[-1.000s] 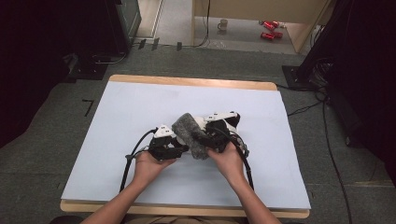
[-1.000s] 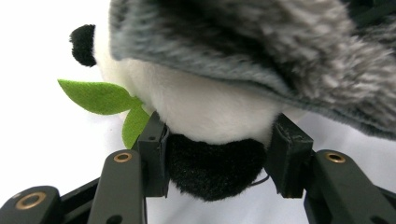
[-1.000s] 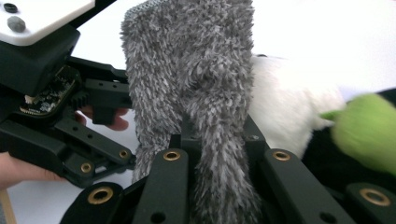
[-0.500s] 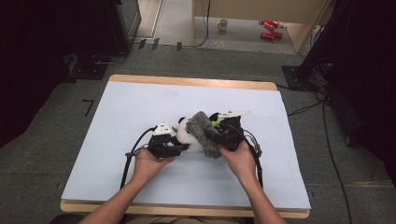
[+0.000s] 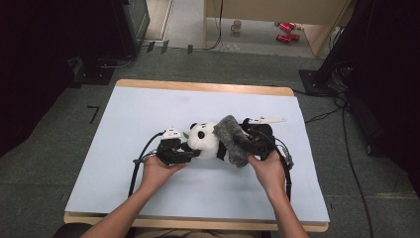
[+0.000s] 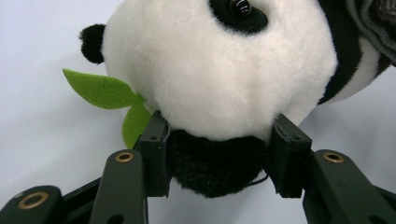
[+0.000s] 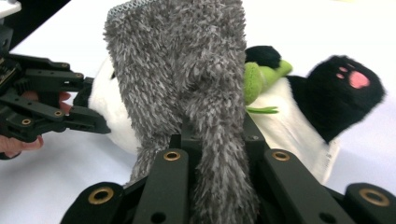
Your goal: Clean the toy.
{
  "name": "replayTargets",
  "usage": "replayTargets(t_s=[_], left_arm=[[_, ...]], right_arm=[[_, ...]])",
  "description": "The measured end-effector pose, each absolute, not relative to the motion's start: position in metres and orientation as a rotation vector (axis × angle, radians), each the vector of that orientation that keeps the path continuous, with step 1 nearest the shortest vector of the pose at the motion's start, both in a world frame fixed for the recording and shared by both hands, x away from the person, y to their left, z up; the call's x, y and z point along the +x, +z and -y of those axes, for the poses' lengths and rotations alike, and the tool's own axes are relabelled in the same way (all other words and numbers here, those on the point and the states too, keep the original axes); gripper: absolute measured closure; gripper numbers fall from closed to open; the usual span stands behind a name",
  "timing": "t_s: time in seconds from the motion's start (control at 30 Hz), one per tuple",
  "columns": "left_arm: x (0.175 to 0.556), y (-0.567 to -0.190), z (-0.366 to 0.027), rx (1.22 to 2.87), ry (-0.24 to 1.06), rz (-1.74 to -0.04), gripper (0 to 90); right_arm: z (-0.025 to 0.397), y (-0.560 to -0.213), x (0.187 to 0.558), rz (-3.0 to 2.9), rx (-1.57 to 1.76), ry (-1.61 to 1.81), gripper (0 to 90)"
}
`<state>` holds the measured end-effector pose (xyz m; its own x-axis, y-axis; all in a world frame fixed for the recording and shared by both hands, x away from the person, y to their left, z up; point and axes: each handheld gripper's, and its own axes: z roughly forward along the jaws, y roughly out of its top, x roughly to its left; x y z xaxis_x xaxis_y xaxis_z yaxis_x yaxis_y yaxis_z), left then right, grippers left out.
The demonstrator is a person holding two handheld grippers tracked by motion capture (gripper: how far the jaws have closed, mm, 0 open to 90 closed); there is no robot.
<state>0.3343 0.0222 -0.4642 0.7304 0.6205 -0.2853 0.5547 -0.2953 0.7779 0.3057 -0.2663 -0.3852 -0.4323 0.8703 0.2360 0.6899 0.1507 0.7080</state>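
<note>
1. Two grippers meet at one panda (image 5: pixel 207 140) lying on the table (image 5: pixel 124 124), which has a pale blue top.
2. Left gripper (image 5: pixel 190 154): its fingers (image 6: pixel 154 154) are clamped on a black plush part of the panda, one finger on each side, as the left gripper view shows.
3. Just above those fingers bulges the panda's white head, with a black ear (image 6: pixel 91 43) up and to their left.
4. Beside the left finger sticks out a green felt leaf (image 6: pixel 100 89), touching the head.
5. Right gripper (image 5: pixel 246 144): its fingers (image 7: pixel 187 135) are pinched on a grey fuzzy cloth (image 7: pixel 182 70), which rises straight up between them in the right gripper view.
6. Beyond that cloth lies the panda's body; a black paw (image 7: pixel 343 91) with pink pads sits to the right of the fingers, and a white tag hangs below it.
7. In the high view the cloth drapes over the panda's body, between the two grippers.
8. Each gripper is held by a hand (image 5: pixel 157 171) from behind.
</note>
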Motion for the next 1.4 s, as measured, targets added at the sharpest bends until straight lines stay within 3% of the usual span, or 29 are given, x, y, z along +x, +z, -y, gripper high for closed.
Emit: replayTargets(t_s=[0.47, 0.87, 1.4], left_arm=[[0.326, -0.465, -0.016, 1.965, 0.085, -0.906, 50.3], [0.317, -0.467, -0.018, 1.946, 0.1, -0.926, 49.8], [0.318, -0.469, -0.016, 2.011, 0.132, -0.883, 49.0]], right_arm=[[0.241, -0.373, 0.301, -2.208, 1.441, 1.327, 78.7], [0.195, -0.393, 0.316, -2.289, 1.447, 1.321, 78.3], [0.19, -0.4, 0.313, -2.34, 1.35, 1.223, 78.1]])
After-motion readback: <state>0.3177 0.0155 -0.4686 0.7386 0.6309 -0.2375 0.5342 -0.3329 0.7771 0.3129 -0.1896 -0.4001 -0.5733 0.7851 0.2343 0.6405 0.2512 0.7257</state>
